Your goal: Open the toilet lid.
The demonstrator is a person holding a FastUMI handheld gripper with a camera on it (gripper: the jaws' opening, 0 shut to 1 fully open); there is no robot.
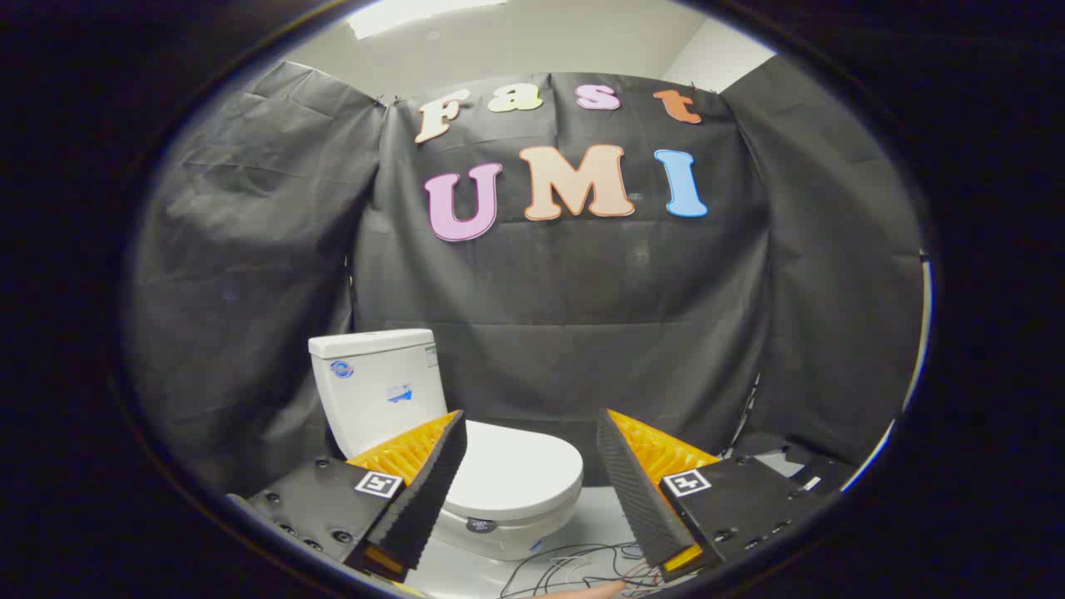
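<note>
Looking along the claw (531, 453), I see its two fingers spread wide apart with nothing between them but air. Off past the left finger (424, 487) stands the white tank (378, 383) of the toilet, backed against the black cloth wall. Moving right, the toilet lid (516, 474) lies flat and closed over the bowl, just beyond the left fingertip and reaching into the gap between the fingers; it is apart from both. Below the gap, a tangle of thin wires (574, 570) lies on the pale floor (599, 520), nearer the right finger (636, 491).

My judgement: the lid is still down, so the approach is the step in hand. To do it well I would bring the claw lower and forward toward the lid's rounded front edge, get one finger under that lip, and lift in an arc back toward the tank. I would keep clear of the wires while dropping.
</note>
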